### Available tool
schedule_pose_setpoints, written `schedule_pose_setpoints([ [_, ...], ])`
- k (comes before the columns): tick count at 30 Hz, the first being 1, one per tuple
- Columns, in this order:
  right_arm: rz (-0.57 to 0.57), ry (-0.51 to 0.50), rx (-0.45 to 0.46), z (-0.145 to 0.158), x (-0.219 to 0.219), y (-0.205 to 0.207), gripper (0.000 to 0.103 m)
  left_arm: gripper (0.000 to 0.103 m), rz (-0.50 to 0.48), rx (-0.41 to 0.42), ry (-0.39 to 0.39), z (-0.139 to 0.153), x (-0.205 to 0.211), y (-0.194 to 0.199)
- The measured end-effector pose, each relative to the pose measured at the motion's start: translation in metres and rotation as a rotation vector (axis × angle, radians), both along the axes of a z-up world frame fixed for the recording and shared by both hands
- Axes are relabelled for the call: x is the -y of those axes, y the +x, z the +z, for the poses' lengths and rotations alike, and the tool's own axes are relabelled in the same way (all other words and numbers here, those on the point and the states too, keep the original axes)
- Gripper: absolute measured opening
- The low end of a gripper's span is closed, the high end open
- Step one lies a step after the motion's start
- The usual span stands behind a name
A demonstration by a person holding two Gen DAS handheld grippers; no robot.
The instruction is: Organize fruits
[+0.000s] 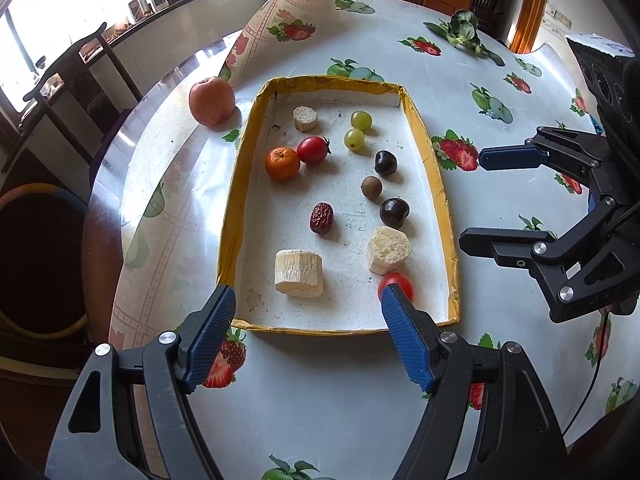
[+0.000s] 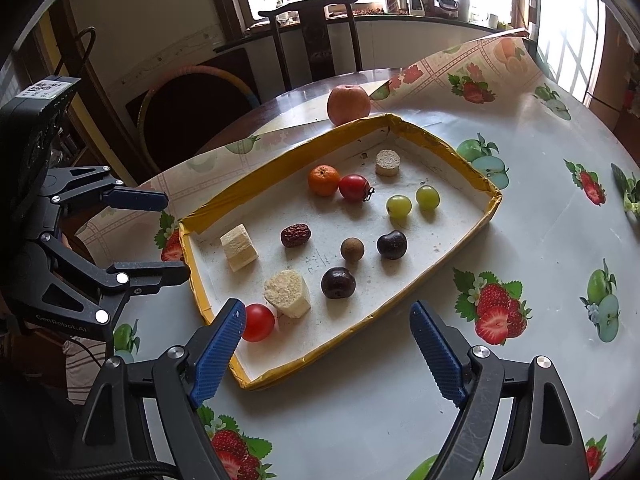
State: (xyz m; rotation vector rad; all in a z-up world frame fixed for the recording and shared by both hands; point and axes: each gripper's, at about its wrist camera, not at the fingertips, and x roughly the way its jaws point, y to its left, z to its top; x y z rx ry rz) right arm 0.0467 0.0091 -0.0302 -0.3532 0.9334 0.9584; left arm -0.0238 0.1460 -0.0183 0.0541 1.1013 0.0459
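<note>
My left tongs [image 1: 306, 300] and right tongs [image 2: 328, 320] both hang released and empty over the near edge of the tray [image 1: 436, 168], which sits mid-surface. Inside it lie the small fruits, a cherry tomato [image 2: 258, 322] in its near corner. An apple [image 1: 212, 101] rests on the surface just beyond the tray's far corner.

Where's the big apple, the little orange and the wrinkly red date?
Apple [image 1: 212, 101], left wrist view, middle of its skin.
Orange [image 1: 282, 163], left wrist view, its middle.
Date [image 2: 295, 235], right wrist view, its wrinkled middle.
</note>
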Motion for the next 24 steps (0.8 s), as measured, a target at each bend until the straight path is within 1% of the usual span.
schedule_pose_setpoints([
  [6,0.001,0.012,0.0,0.0,-0.004,0.002,0.086,0.076,-0.001,0.005,-0.008,-0.003,0.0,0.001],
  [19,-0.036,0.029,-0.004,-0.01,-0.003,0.009,0.086,0.076,0.009,0.017,-0.022,-0.029,0.001,0.013],
  [24,-0.045,0.035,-0.012,-0.013,-0.003,0.011,0.086,0.075,-0.002,0.032,-0.027,-0.032,0.005,0.012],
])
